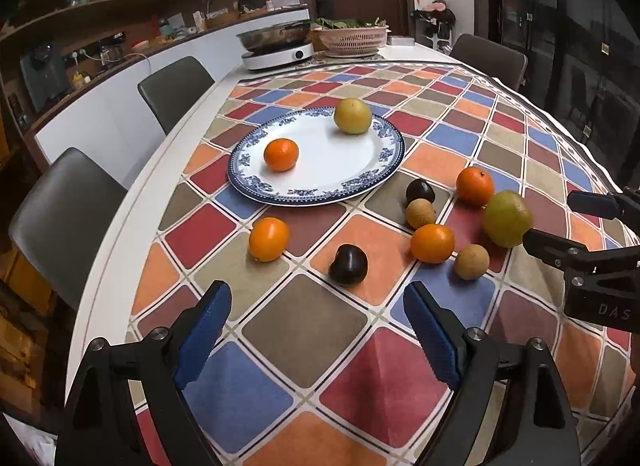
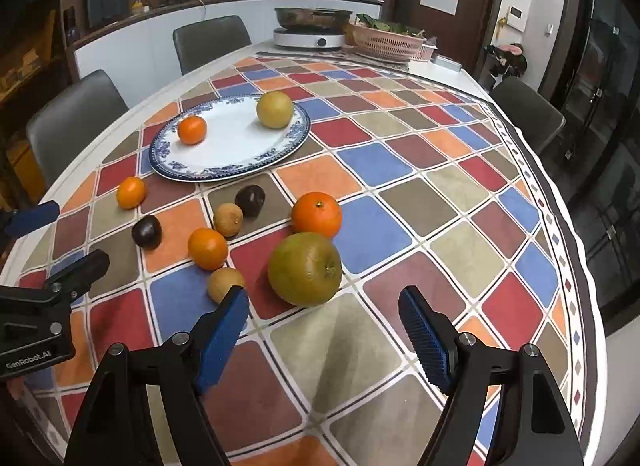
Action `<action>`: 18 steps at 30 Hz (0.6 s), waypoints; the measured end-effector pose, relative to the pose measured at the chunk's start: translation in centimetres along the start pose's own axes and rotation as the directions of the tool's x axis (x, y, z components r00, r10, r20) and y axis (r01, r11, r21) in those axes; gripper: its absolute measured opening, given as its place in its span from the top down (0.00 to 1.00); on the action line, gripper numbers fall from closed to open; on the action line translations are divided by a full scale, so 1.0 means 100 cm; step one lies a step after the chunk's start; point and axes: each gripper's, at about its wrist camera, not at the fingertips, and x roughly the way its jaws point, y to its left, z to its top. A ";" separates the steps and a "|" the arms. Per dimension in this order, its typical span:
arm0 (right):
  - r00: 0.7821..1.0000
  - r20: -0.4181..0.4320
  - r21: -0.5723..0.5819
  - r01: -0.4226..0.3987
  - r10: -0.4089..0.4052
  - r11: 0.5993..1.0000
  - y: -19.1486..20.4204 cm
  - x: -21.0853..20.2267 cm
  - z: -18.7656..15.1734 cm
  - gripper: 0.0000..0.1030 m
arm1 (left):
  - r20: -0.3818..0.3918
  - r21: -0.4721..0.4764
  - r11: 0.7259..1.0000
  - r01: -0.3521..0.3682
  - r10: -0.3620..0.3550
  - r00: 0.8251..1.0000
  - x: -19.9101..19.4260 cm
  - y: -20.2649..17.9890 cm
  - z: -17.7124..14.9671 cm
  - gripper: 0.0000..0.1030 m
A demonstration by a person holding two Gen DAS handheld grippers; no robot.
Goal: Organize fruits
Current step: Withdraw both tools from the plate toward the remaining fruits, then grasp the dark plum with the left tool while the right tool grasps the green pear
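A blue-rimmed white plate holds an orange and a yellow round fruit. Loose on the checked cloth lie several oranges, two dark plums and two small brown fruits. My left gripper stands open just short of the nearer dark plum, with nothing between its blue pads. My right gripper is open too, and a big green citrus sits right ahead of its fingertips without touching them. One brown fruit lies by its left finger. Each gripper shows at the edge of the other's view.
At the far end of the table stand an induction cooker with a steel pan and a pink basket of greens. Grey chairs line the left side. The cloth's white edge runs along the right.
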 end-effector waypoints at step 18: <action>0.996 -0.066 0.056 -0.056 0.060 0.997 -0.003 0.033 0.004 0.25 | -0.110 -0.023 0.996 0.088 -0.090 0.990 0.051 -0.008 0.019 0.39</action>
